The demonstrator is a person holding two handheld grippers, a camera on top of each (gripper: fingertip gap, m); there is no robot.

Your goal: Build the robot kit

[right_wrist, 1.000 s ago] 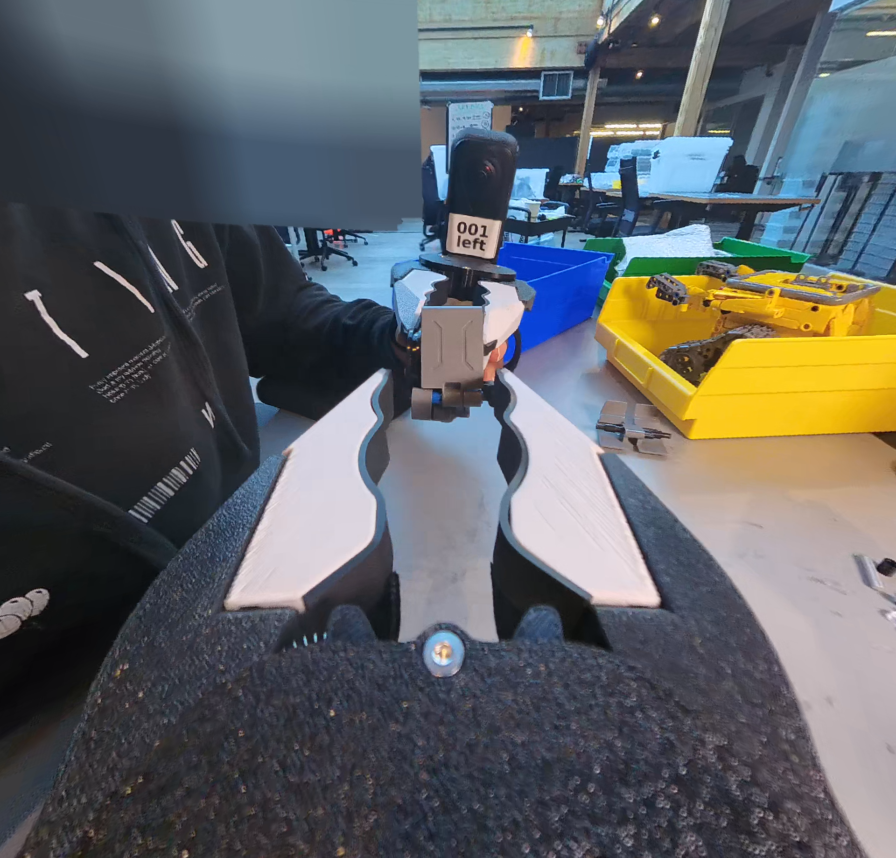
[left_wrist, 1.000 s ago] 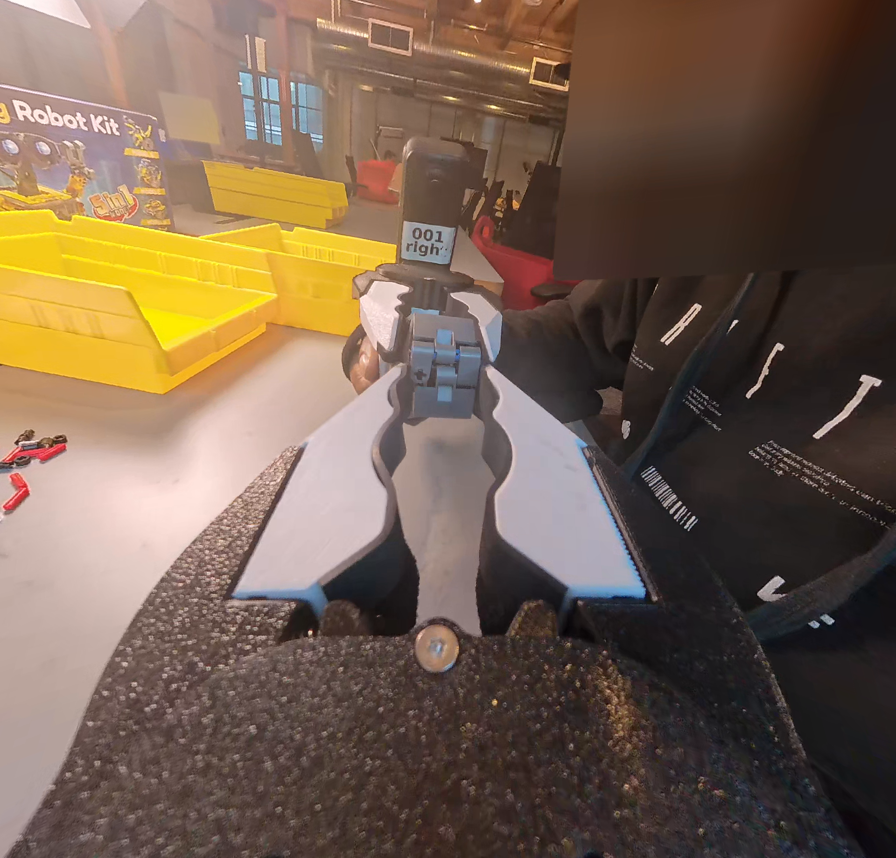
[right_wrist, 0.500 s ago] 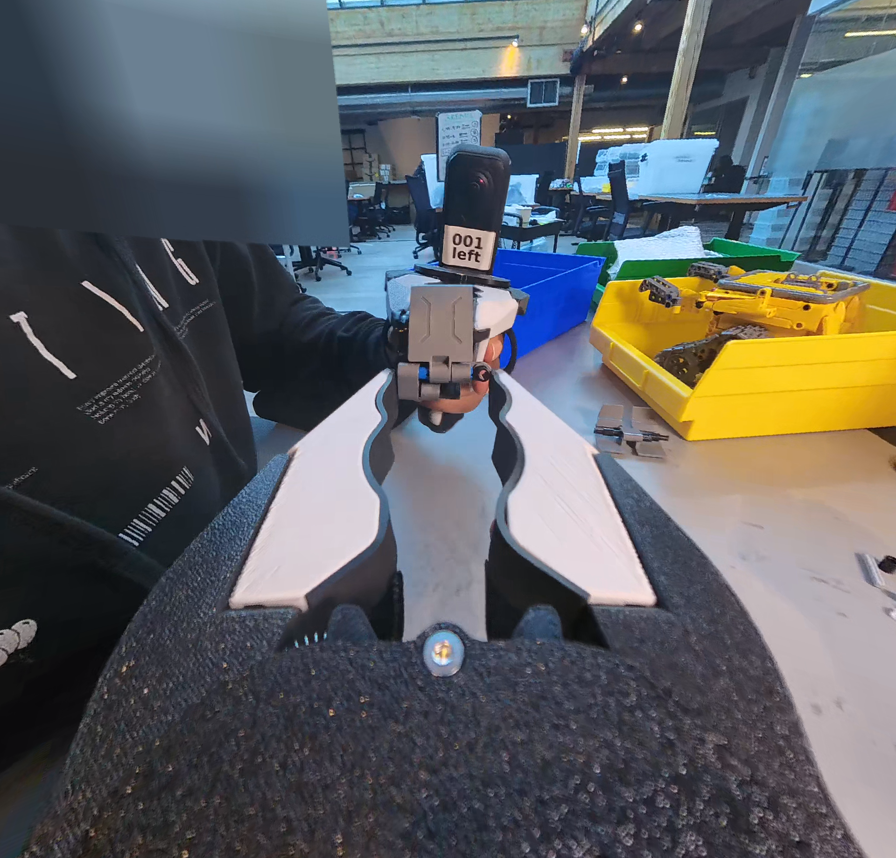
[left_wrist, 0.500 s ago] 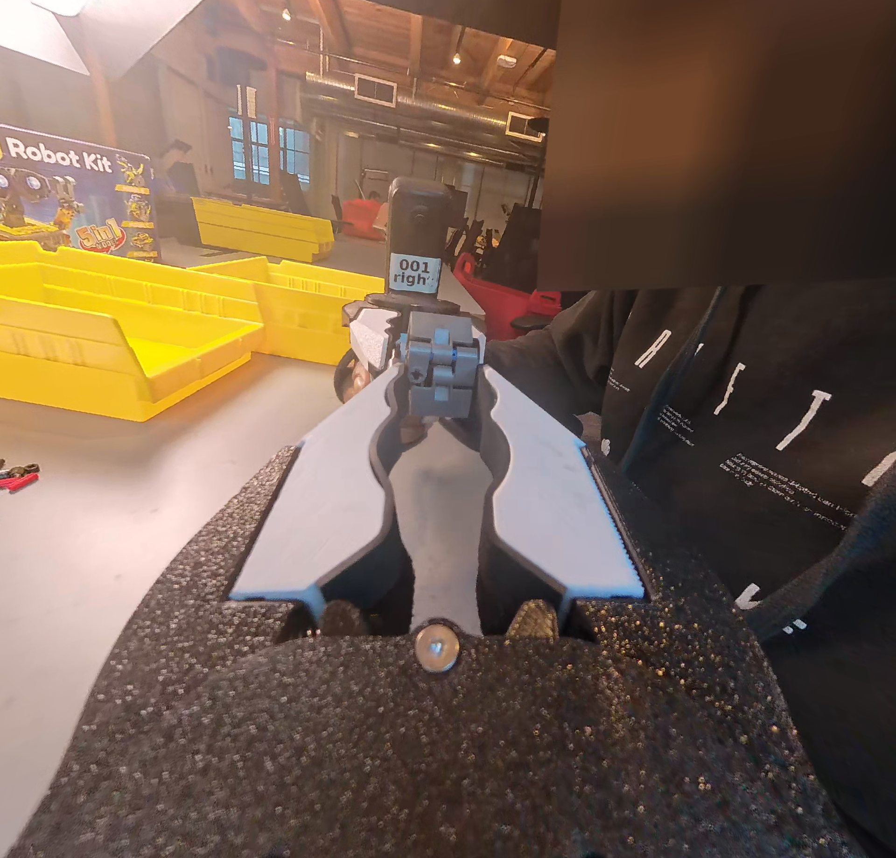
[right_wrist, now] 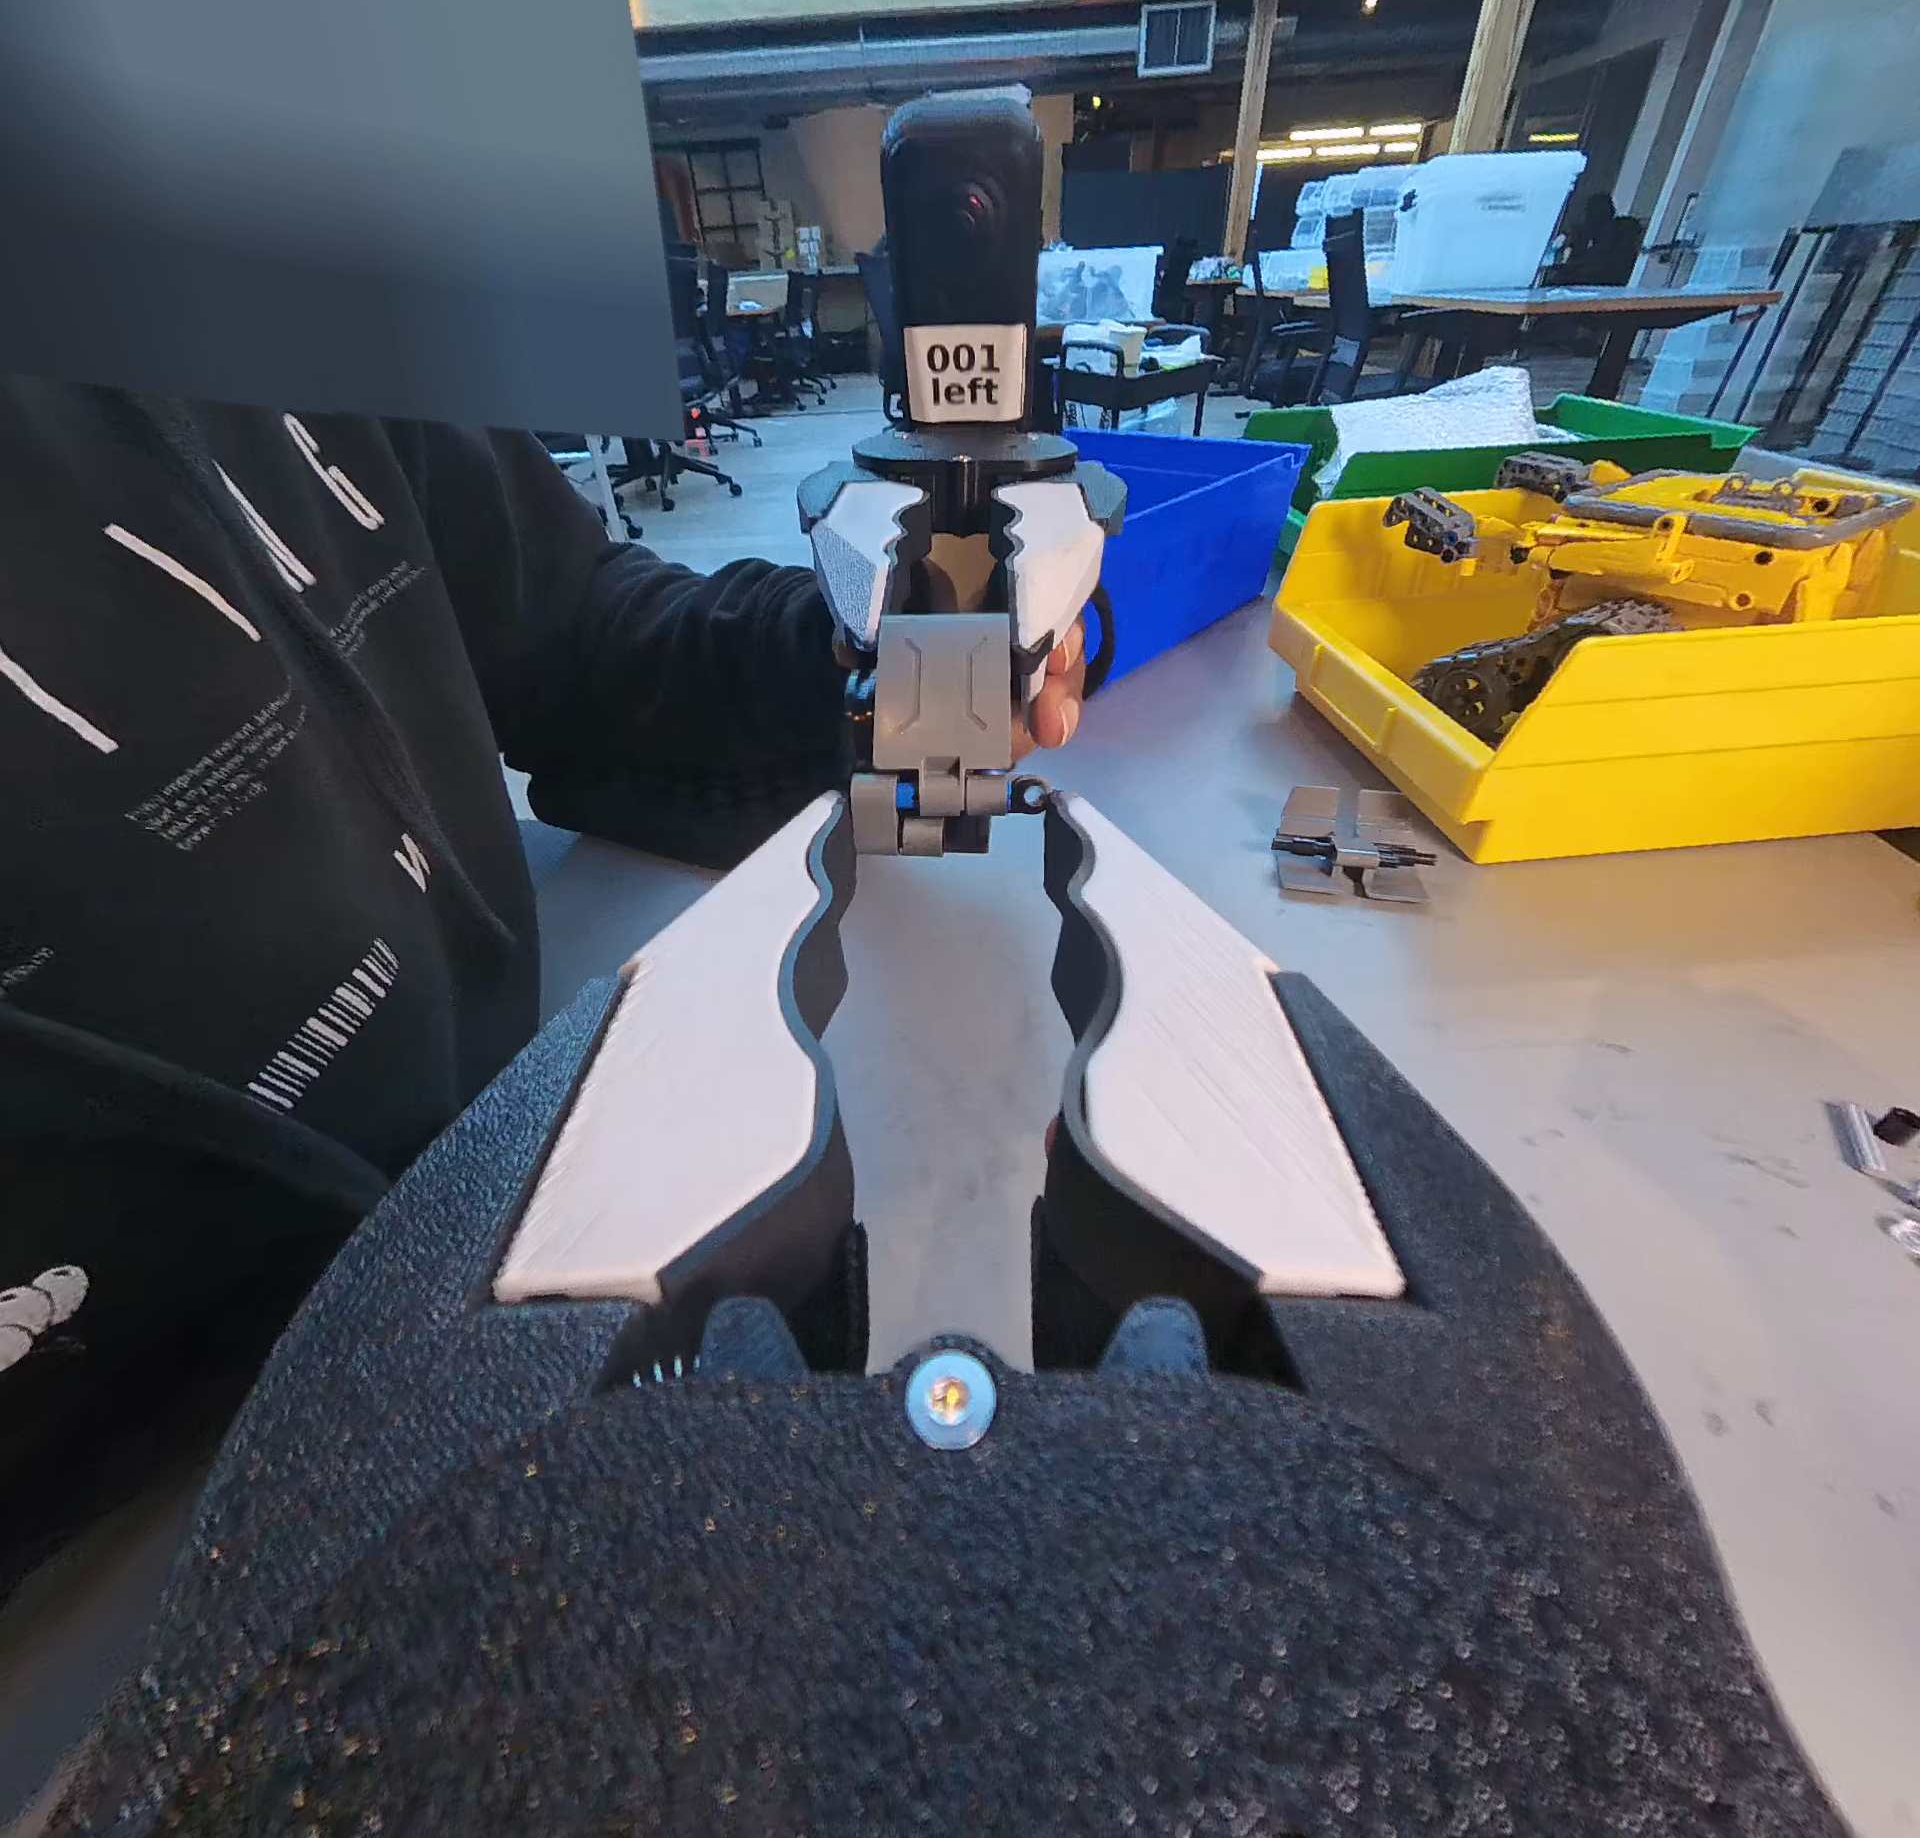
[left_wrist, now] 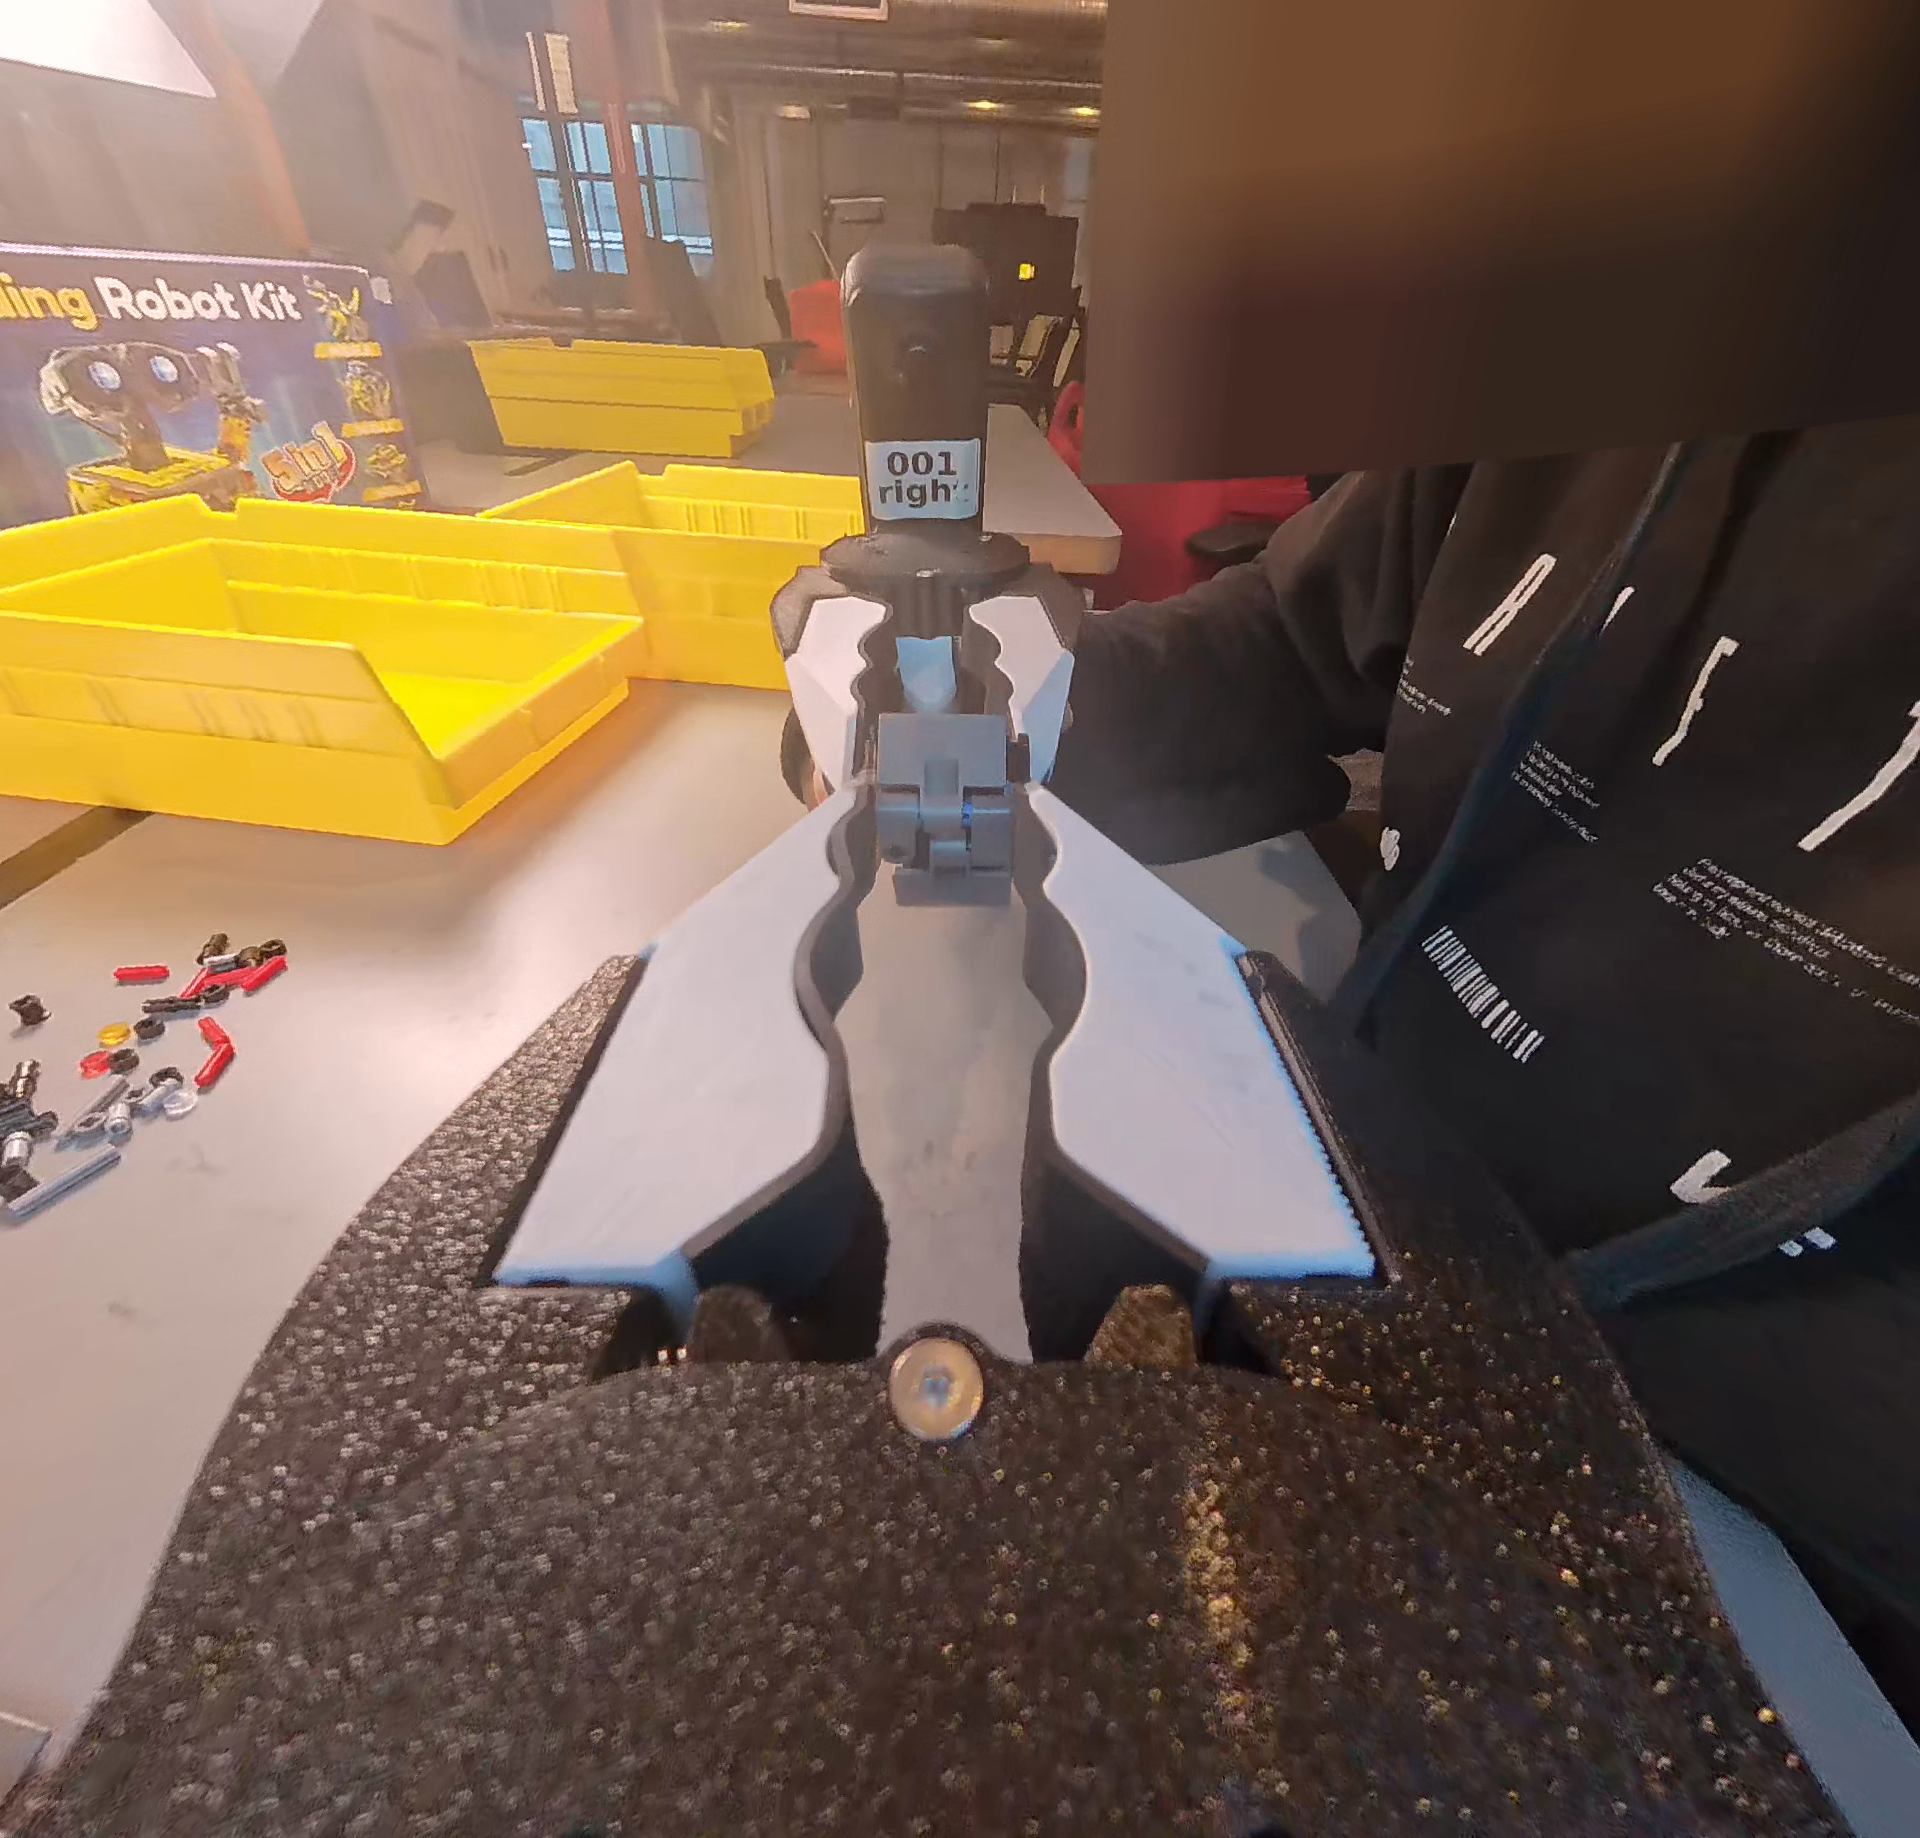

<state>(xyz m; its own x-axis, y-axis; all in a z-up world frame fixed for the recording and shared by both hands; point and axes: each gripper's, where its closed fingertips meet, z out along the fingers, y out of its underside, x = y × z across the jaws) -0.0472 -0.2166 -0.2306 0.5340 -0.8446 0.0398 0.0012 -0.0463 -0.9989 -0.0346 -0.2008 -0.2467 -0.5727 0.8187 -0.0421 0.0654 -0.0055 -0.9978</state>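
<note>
A small grey brick assembly [left_wrist: 943, 822], a flat panel with a blue-pinned hinge end, hangs in the air between both grippers above the grey table [left_wrist: 312, 1217]. My left gripper [left_wrist: 940, 812] is shut on it. The right gripper [left_wrist: 925, 749] faces it from the far side. In the right wrist view my right gripper [right_wrist: 943, 809] is shut across the hinge end of the assembly [right_wrist: 940, 692]. The left gripper [right_wrist: 940, 666] clamps the panel above it. A person's hand [right_wrist: 1055, 687] shows behind.
Empty yellow bins [left_wrist: 312, 708] and a printed kit box [left_wrist: 197, 386] stand far left. Loose small parts [left_wrist: 156, 1019] lie on the left. A yellow bin [right_wrist: 1662, 739] with a tracked model, a blue bin [right_wrist: 1184, 541], a green bin [right_wrist: 1507, 438], a grey hinged piece [right_wrist: 1351, 843]. The person's black hoodie [right_wrist: 260, 749]. The tips of both grippers are at nearly the same place. Both grippers' tips are roughly 25 centimeters from the grey hinged piece [right_wrist: 1351, 843].
Both grippers stay on the assembly. The right gripper's jaws have narrowed slightly onto the hinge end. The left view has swung so more loose parts show.
</note>
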